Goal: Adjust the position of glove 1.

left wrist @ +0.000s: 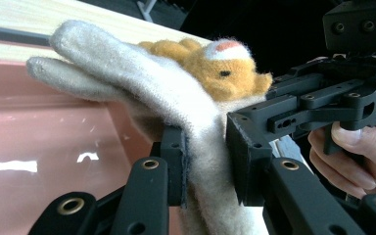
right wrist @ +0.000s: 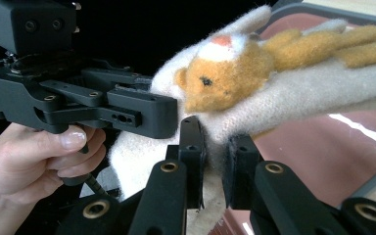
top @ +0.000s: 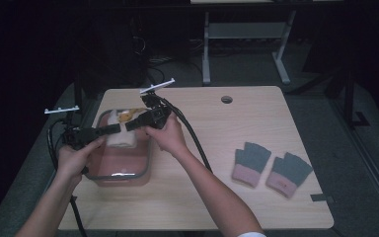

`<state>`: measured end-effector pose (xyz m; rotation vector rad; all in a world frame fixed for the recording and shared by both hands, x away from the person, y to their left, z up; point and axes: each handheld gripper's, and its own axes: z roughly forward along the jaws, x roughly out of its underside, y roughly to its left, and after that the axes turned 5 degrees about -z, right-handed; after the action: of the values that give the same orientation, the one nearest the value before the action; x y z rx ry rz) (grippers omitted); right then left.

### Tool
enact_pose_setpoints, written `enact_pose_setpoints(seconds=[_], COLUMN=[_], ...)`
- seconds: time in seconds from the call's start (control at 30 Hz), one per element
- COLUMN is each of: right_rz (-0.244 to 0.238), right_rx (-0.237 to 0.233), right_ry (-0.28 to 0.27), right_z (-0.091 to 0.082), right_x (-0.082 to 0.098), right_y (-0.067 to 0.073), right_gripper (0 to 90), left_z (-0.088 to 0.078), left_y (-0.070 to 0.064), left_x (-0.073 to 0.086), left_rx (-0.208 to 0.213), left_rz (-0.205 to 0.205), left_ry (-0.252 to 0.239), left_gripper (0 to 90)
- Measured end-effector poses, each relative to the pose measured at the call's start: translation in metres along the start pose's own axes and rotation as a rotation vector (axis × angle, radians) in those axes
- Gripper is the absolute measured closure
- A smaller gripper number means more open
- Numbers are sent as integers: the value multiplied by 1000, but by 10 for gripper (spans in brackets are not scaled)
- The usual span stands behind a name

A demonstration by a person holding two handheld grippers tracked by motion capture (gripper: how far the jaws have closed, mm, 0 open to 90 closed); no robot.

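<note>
Glove (left wrist: 176, 93), cream knit with an orange plush animal (left wrist: 215, 68) on it, held above a pink bin (top: 121, 165) at the table's (top: 237, 118) left. Pinched from both sides: left gripper (top: 109, 129) and right gripper (top: 131, 125) each clenched on its fabric. Grey-pink gloves (top: 271, 167) lying well apart, right. No readable writing.

Dim rm, grey floor (top: 256, 69), wood table (top: 256, 123)
</note>
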<state>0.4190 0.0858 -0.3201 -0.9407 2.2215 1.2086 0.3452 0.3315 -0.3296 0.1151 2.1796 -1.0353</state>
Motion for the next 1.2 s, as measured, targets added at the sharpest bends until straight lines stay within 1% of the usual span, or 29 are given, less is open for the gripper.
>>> enact_pose_setpoints(seconds=[0.17, 0.23, 0.3, 0.43, 0.53, 0.57, 0.6, 0.63, 0.7, 0.73, 0.83, 0.87, 0.9, 0.93, 0.97, 1.0, 1.03, 1.13, 1.17, 1.2], right_rz=[13, 19, 32, 41, 58, 66, 72, 81, 88, 99, 104, 115, 115, 123, 123, 130, 127, 127, 127, 124], right_rx=[-6, -5, -13, -19, -24, -21, -28, -31, -32, -36, -32, -31, -31, -28, -28, -24, -18, -14, -14, 2], right_ry=[15, 23, 28, 47, 55, 61, 66, 71, 76, 88, 95, 109, 109, 122, 122, 130, 133, 153, 153, 166], right_z=[9, 12, 15, 22, 29, 32, 35, 38, 41, 45, 49, 53, 53, 56, 56, 60, 62, 66, 66, 69], right_x=[1, 2, 3, 7, 10, 11, 13, 15, 16, 19, 22, 24, 24, 25, 25, 26, 26, 28, 28, 29], right_y=[-4, -6, -9, -15, -19, -21, -24, -26, -28, -31, -34, -36, -36, -39, -39, -40, -40, -42, -42, -42], right_gripper=[807, 806, 807, 806, 805, 804, 804, 804, 804, 804, 804, 802, 802, 802, 802, 802, 802, 802, 802, 802], left_z=[1, 2, 3, 6, 9, 9, 11, 12, 13, 15, 17, 19, 19, 20, 20, 22, 22, 26, 26, 29], left_y=[7, 10, 14, 21, 25, 25, 27, 29, 30, 33, 35, 37, 37, 38, 38, 39, 39, 42, 42, 44], left_x=[2, 4, 5, 8, 11, 11, 13, 14, 15, 17, 19, 21, 21, 22, 22, 22, 22, 23, 23, 24], left_rx=[-11, -14, -16, -26, -58, -58, -79, -89, -95, -107, -116, -123, -123, -133, -133, -150, -150, -194, -194, -207], left_rz=[-15, -18, -25, -34, -29, -29, -22, -21, -26, -26, -25, -27, -27, -27, -27, -20, -20, -21, -21, -25], left_ry=[12, 23, 31, 50, 65, 65, 81, 88, 92, 107, 121, 135, 135, 143, 143, 155, 155, 194, 194, 208], left_gripper=[705, 704, 704, 704, 704, 704, 704, 704, 704, 704, 703, 703, 703, 703, 703, 703, 703, 702, 703, 703])
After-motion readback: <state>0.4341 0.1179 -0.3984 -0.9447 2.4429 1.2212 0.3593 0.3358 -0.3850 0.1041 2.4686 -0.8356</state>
